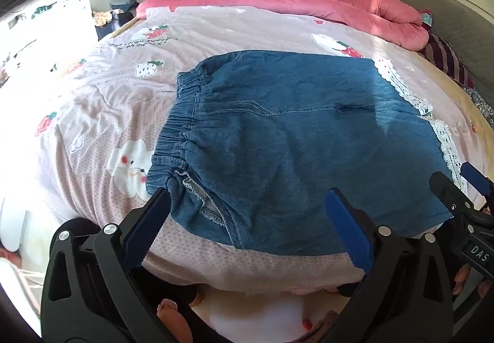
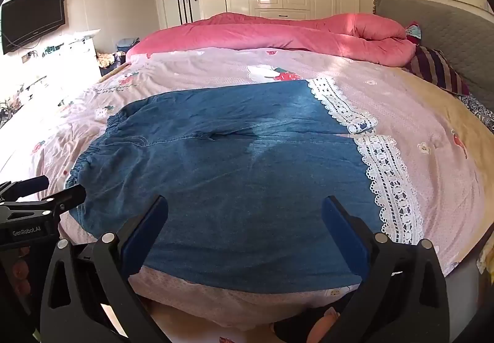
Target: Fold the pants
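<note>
Denim pants (image 1: 278, 142) are lying flat on the bedsheet (image 1: 108, 102) just ahead of both wide-open, empty grippers, long axis running crosswise, the elastic waistband (image 1: 182, 114) being nearer the left gripper (image 1: 247, 225) and the lace-trimmed hems (image 2: 383, 164) nearer the right gripper (image 2: 244, 232).

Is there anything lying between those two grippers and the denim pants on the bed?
Nothing visible. The pants lie flat on the bedsheet, with the open left gripper and open right gripper hovering right at their near edge. The pink quilt sits far behind.
</note>
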The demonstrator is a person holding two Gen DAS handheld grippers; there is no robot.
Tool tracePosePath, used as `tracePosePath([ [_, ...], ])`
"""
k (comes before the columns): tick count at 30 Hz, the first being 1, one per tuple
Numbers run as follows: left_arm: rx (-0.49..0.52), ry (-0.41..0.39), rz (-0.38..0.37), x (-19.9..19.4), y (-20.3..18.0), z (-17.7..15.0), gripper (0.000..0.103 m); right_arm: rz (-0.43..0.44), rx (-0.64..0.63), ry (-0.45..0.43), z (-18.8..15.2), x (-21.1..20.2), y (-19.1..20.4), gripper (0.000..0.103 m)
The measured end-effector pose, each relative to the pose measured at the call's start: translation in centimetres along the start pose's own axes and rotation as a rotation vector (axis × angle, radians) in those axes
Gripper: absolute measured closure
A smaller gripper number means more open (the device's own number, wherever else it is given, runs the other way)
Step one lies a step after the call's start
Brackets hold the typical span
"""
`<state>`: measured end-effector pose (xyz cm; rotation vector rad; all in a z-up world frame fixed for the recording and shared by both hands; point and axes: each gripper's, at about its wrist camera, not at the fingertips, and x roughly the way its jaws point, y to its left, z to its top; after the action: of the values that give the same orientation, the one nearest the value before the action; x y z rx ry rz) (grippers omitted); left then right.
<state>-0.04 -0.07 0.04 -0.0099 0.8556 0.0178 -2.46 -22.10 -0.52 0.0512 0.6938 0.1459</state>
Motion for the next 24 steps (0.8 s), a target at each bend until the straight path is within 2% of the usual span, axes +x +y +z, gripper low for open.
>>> tracePosePath([
  [9, -0.012, 0.035, -0.02, 0.45, -0.06, 0.26, 0.009, -0.008, -0.016, 0.015, -0.04, 0.36, 0.43, 0.004],
  [10, -0.006, 0.006, -0.004, -0.2, 0.58, 0.65, 0.009, -0.009, -0.019, 0.016, 0.01, 0.25, 0.55, 0.004],
  [24, 0.004, -0.007, -0.002, 0.19, -0.07, 0.1, 0.009, -0.021, -0.021, 0.01, 0.03, 0.11, 0.16, 0.004],
])
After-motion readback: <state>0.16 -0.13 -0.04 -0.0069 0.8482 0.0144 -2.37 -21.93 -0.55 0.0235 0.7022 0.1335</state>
